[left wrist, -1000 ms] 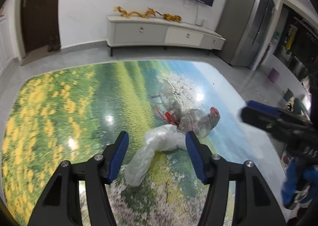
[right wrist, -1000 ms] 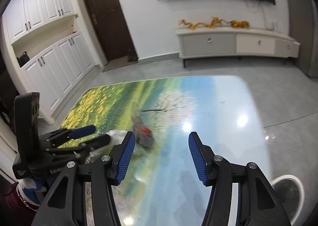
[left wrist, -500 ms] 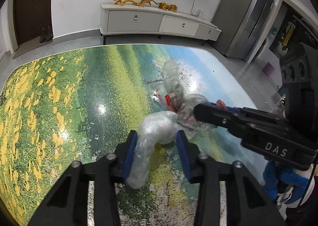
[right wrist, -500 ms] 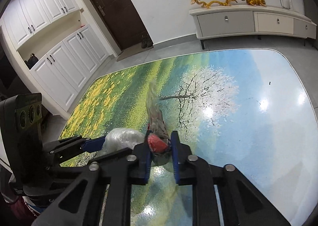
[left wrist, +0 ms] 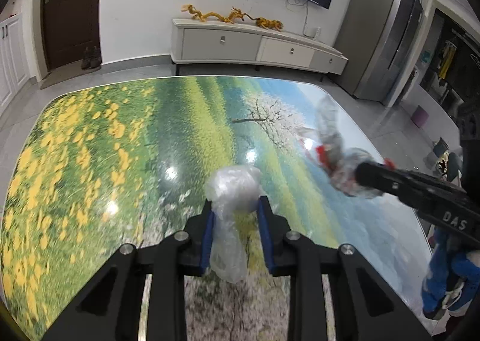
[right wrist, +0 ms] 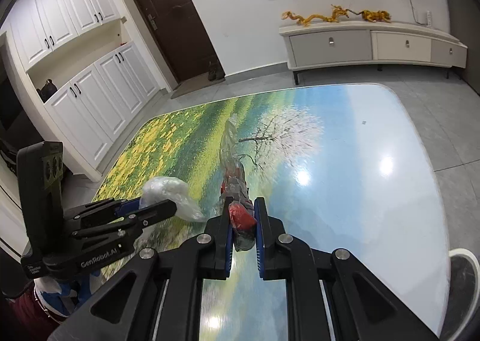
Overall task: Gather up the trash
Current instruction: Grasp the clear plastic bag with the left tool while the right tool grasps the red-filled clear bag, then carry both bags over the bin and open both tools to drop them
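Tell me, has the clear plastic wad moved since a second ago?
Yes. The clear plastic wad left the table, lifted in the left gripper.

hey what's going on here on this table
A person is picking up trash with handheld tongs, one pair per hand. The left tongs are clamped on a crumpled clear plastic bag. The right tongs grip a second wrapper with red bits, trailing across the picture-printed table.

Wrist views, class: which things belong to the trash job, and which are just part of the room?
Job:
white plastic bag, in left gripper
clear wrapper with red scraps, in right gripper

Room:
table
TV cabinet
dragon ornaments
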`<action>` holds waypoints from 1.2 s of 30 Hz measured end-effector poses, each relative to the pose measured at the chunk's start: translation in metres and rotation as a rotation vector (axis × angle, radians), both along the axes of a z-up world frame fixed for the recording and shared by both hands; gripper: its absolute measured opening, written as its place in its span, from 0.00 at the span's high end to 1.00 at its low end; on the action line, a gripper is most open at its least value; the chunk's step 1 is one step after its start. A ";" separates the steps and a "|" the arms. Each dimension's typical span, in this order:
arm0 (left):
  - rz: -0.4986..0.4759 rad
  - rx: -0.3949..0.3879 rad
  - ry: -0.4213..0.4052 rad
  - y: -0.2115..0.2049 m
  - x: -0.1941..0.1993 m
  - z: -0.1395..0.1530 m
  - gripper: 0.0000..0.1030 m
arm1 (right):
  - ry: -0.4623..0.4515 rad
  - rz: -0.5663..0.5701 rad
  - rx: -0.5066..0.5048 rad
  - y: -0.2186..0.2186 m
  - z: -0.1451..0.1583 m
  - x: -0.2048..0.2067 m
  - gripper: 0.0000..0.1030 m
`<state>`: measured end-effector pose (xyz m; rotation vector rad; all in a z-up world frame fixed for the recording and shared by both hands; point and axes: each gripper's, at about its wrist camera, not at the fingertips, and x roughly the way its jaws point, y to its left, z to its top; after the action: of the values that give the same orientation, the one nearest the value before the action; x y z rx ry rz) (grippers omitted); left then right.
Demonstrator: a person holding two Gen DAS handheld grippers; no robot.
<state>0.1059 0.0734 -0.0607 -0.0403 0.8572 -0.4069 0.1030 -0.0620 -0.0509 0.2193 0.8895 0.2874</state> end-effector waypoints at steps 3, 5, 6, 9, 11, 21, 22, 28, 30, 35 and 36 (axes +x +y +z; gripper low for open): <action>0.031 -0.006 -0.010 0.006 -0.014 0.004 0.75 | -0.013 -0.009 -0.026 -0.005 0.009 -0.021 0.88; 0.052 -0.007 -0.014 0.009 -0.022 0.007 0.75 | -0.022 -0.014 -0.043 -0.008 0.014 -0.034 0.88; 0.060 -0.007 -0.016 0.010 -0.025 0.009 0.75 | -0.025 -0.016 -0.049 -0.010 0.017 -0.040 0.88; 0.078 -0.002 -0.023 0.007 -0.036 0.015 0.75 | -0.034 -0.024 -0.078 -0.016 0.025 -0.062 0.88; 0.077 0.015 -0.038 0.000 -0.047 0.019 0.75 | -0.041 -0.034 -0.085 -0.020 0.029 -0.073 0.88; 0.074 0.013 -0.098 -0.024 -0.082 0.050 0.75 | -0.105 -0.111 -0.096 -0.054 0.057 -0.126 0.88; 0.072 0.013 -0.105 -0.027 -0.085 0.054 0.75 | -0.114 -0.119 -0.096 -0.056 0.061 -0.131 0.88; 0.060 0.013 -0.155 -0.048 -0.094 0.080 0.75 | -0.158 -0.171 -0.093 -0.080 0.075 -0.150 0.88; 0.055 0.012 -0.165 -0.056 -0.095 0.086 0.75 | -0.174 -0.189 -0.096 -0.089 0.079 -0.156 0.88; 0.020 0.027 -0.174 -0.080 -0.094 0.092 0.75 | -0.190 -0.233 -0.089 -0.110 0.083 -0.164 0.88; 0.015 0.029 -0.175 -0.084 -0.094 0.091 0.75 | -0.190 -0.243 -0.087 -0.115 0.082 -0.166 0.88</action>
<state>0.0120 -0.0103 0.0307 0.0157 0.6900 -0.3785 -0.0627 -0.1768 0.0309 0.2130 0.6773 0.0418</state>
